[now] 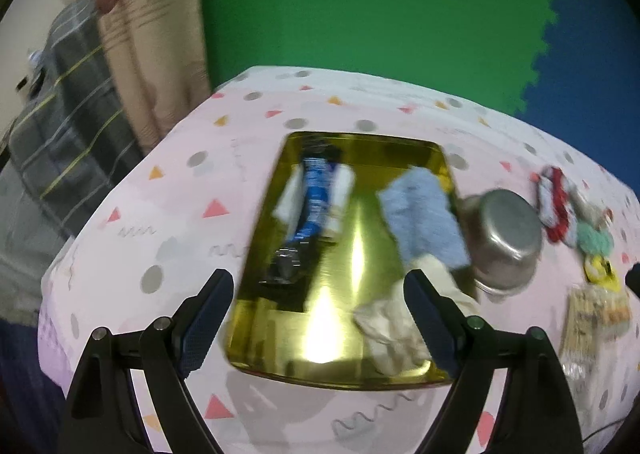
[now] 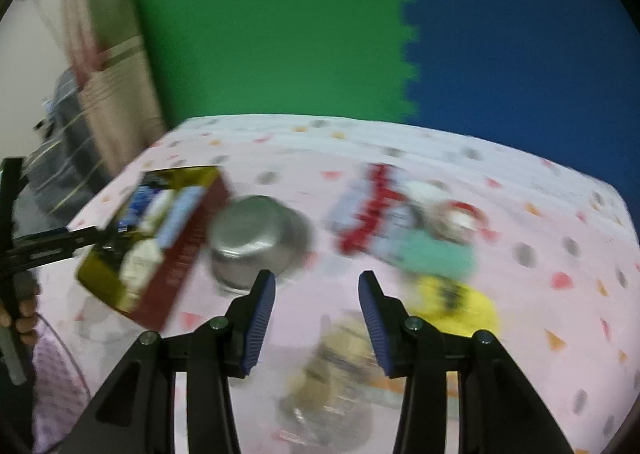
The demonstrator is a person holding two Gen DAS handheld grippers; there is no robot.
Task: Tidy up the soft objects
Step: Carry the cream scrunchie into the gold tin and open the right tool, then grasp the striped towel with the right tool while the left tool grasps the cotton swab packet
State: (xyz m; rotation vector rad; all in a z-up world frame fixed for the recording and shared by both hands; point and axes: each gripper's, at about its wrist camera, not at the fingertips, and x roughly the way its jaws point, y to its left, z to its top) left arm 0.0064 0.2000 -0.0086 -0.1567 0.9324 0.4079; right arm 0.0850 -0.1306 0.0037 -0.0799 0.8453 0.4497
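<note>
Three soft cloths (white, pale blue, cream) are already laid in the shiny gold rectangular tray (image 1: 352, 254), while the knitted red, teal and yellow pieces (image 2: 432, 250) remain right of it on the pink patterned counter (image 1: 160, 214), both the left gripper (image 1: 320, 318) and right gripper (image 2: 316, 318) being held spread and empty.

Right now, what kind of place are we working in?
Probably a home room set up for recording: a table under a pink patterned cloth, green and blue foam mats on the wall, a curtain beside them.
</note>
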